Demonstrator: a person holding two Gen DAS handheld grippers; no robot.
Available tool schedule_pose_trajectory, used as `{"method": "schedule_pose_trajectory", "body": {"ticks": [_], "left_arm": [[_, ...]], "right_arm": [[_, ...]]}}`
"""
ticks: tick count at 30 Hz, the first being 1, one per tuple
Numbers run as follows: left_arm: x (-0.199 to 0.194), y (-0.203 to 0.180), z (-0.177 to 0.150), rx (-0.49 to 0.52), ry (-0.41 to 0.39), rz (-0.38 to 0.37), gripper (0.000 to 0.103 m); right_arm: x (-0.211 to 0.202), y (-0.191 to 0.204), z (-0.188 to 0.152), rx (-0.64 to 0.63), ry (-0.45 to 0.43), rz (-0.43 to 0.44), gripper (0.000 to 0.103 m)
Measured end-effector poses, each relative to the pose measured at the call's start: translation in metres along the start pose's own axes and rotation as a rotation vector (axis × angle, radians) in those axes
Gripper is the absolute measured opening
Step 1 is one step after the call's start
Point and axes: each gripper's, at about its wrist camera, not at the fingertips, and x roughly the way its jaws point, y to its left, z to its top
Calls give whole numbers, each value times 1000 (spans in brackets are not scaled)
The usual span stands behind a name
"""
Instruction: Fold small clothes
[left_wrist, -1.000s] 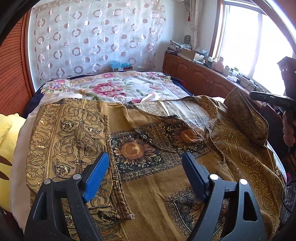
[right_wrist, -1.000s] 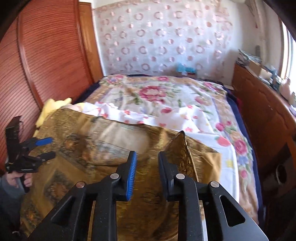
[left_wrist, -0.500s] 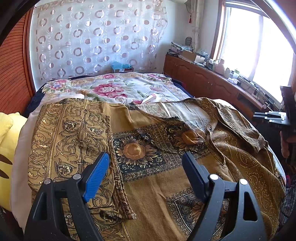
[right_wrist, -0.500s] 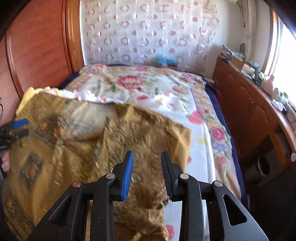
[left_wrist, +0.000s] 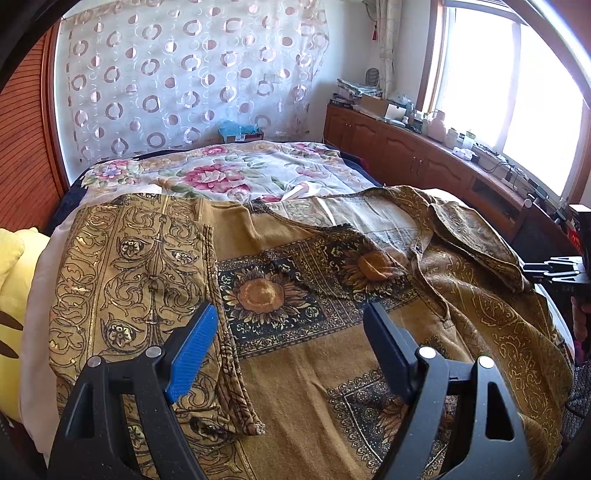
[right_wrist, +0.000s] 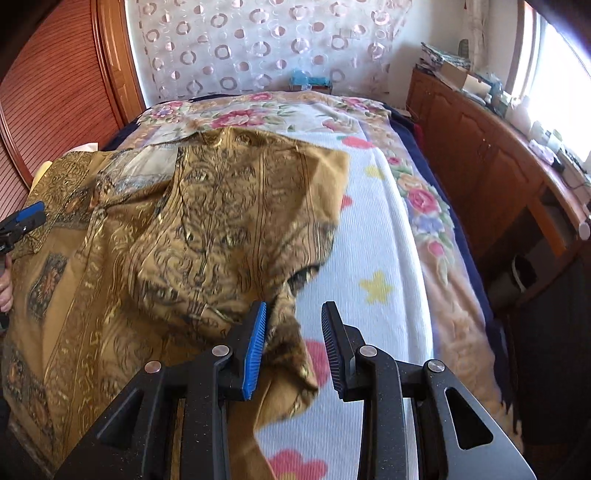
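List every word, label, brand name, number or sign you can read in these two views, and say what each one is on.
No text in either view can be read.
Box by the curtain: a small label, too blurred to read.
Right tool's body: faint pale marks, too small to read.
Clutter on the wooden cabinet: bottles and boxes, any print too small.
Brown patterned garment and floral bedspread: ornament and flowers only, no lettering.

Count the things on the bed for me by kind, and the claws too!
Gold patterned garment: 1
Floral bedspread: 1
White blanket with stars and flowers: 1
Yellow pillow: 1
Claws, left claw and right claw: 2
Total: 6
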Motion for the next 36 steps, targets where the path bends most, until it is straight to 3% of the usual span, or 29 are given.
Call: {"method": "schedule_pose_trajectory", "body": {"ticks": [1,3,9,17,23,31,33,34,36], "left_arm": [[0,-1,0,3,-1,1,82],[0,-1,0,6,-1,2,82],[0,-4,-1,5,2,4,82],[0,-3,0,6,1,15,82],[3,0,0,5,6,24,82],[10,-2,-2,10,19,33,82],[11,-2,-2,10,22,33,82],[10,-2,-2,9,22,33,82],[11,-2,-3,8,24,34,82]], "right_arm": [[-1,0,-4,-1,8,5,31],[-10,-2,-7,-3,16,11,13],[-27,-3,-9,8,11,37,11],[-21,-11,26,18,-73,-16,42],[19,-24,70,64,-106,25,43],[76,-23,104,42,-32,32,43],[83,-25,108,28,-7,26,28],[83,-25,111,12,-20,18,4],[75,-27,119,-12,-46,39,2]]}}
